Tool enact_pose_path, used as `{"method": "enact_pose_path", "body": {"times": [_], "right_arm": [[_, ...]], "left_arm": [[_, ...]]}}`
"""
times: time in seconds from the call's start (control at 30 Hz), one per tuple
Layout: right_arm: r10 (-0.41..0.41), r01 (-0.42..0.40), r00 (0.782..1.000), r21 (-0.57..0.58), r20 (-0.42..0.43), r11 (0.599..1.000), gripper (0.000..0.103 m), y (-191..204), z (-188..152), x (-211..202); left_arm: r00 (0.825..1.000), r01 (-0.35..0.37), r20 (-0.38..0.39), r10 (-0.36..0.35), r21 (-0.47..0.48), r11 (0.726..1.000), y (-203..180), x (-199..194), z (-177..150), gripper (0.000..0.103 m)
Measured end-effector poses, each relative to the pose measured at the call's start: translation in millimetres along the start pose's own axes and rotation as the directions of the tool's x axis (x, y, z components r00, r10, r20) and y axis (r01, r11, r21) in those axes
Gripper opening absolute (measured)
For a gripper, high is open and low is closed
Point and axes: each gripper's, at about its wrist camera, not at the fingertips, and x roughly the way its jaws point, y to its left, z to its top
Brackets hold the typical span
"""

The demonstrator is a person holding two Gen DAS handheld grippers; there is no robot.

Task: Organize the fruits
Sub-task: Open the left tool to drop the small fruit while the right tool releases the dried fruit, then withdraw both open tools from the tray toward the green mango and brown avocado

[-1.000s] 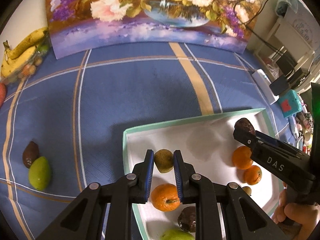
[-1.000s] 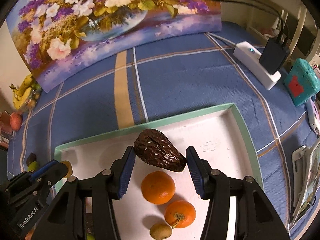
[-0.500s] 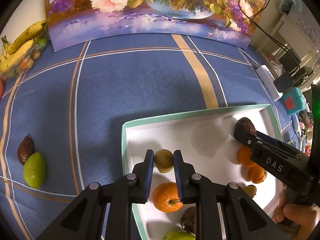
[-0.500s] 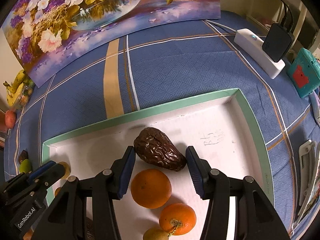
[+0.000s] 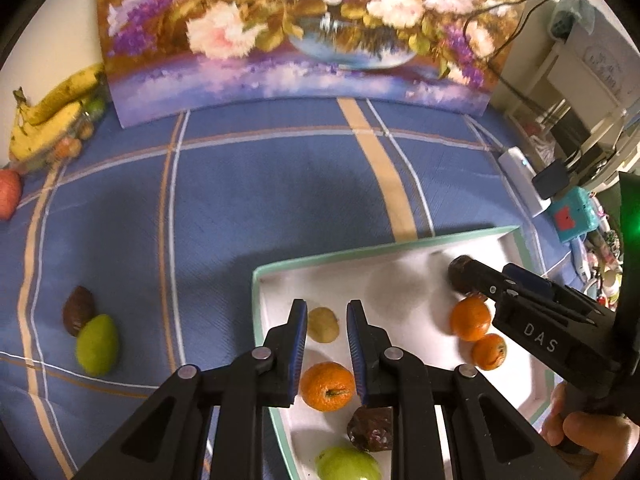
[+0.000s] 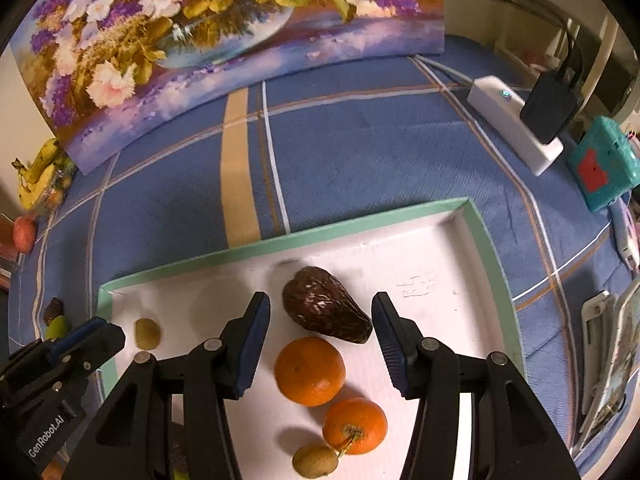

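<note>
A white tray with a mint-green rim (image 5: 360, 254) (image 6: 280, 246) lies on the blue cloth. It holds several fruits: oranges (image 5: 327, 386) (image 6: 309, 370), a dark brown avocado (image 6: 326, 310), a small kiwi (image 5: 323, 323) (image 6: 147, 333), a green fruit (image 5: 347, 463). My right gripper (image 6: 320, 320) is open, its jaws on either side of the brown avocado, not touching it. My left gripper (image 5: 327, 316) is open and empty above the tray's left part, over the kiwi and an orange. A brown avocado (image 5: 78, 309) and a green one (image 5: 97, 344) lie on the cloth at left.
A flower painting (image 5: 304, 36) stands at the back. Bananas and small fruits (image 5: 48, 120) and a red apple (image 5: 8, 198) sit far left. A white power strip with a black plug (image 6: 520, 120) and a teal box (image 6: 604, 164) lie at right.
Both grippers have pulled back and up a little. The right jaws stay open around the brown avocado, which rests on the tray. The fruits have not moved.
</note>
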Motion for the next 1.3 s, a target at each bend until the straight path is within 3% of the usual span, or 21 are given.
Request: {"method": "enact_pose_path", "body": {"times": [0.3, 0.37, 0.43, 0.5, 0.57, 0.7, 0.77, 0.87, 1.3], "right_arm": [[0.030, -0.025, 0.996, -0.051, 0.087, 0.998, 0.054, 20.4, 8.5, -50.1], [0.026, -0.021, 0.995, -0.056, 0.095, 0.998, 0.057, 23.2, 7.1, -55.8], [0.014, -0.009, 0.996, -0.056, 0.093, 0.998, 0.072, 25.5, 7.0, -56.9], [0.013, -0.009, 0.996, -0.054, 0.084, 0.999, 0.073, 26.5, 5.4, -56.0], [0.020, -0.016, 0.997, -0.053, 0.072, 0.998, 0.073, 27.2, 3.7, -53.6], [0.006, -0.001, 0.998, -0.079, 0.061, 0.997, 0.082, 36.0, -0.2, -51.7], [0.005, 0.001, 0.998, -0.090, 0.065, 0.996, 0.084, 39.7, -1.5, -52.3], [0.010, -0.002, 0.998, -0.119, 0.065, 0.993, 0.094, 46.7, -3.8, -52.2], [0.025, 0.003, 0.984, -0.158, 0.175, 0.987, 0.094, 79.1, -7.6, -59.9]], "left_arm": [[0.999, -0.019, 0.050, 0.021, -0.032, 0.999, 13.1, -31.8, 4.4, 0.023], [0.998, -0.029, 0.050, 0.032, -0.053, 0.998, 19.9, -33.9, 3.7, 0.027], [0.997, -0.052, 0.049, 0.055, -0.075, 0.996, 29.2, -36.4, 2.1, 0.038], [0.996, -0.073, 0.046, 0.078, -0.100, 0.992, 37.4, -37.5, 1.1, 0.060], [0.993, -0.102, 0.041, 0.108, -0.130, 0.986, 46.7, -38.1, 0.1, 0.074], [0.985, -0.161, 0.029, 0.169, -0.183, 0.970, 65.7, -38.8, -3.0, 0.097], [0.979, -0.189, 0.031, 0.199, -0.204, 0.961, 75.5, -40.4, -5.1, 0.103], [0.968, -0.235, 0.031, 0.248, -0.222, 0.946, 90.2, -44.2, -8.5, 0.103], [0.918, -0.366, 0.069, 0.389, -0.222, 0.904, 124.0, -68.0, -18.5, 0.103]]}}
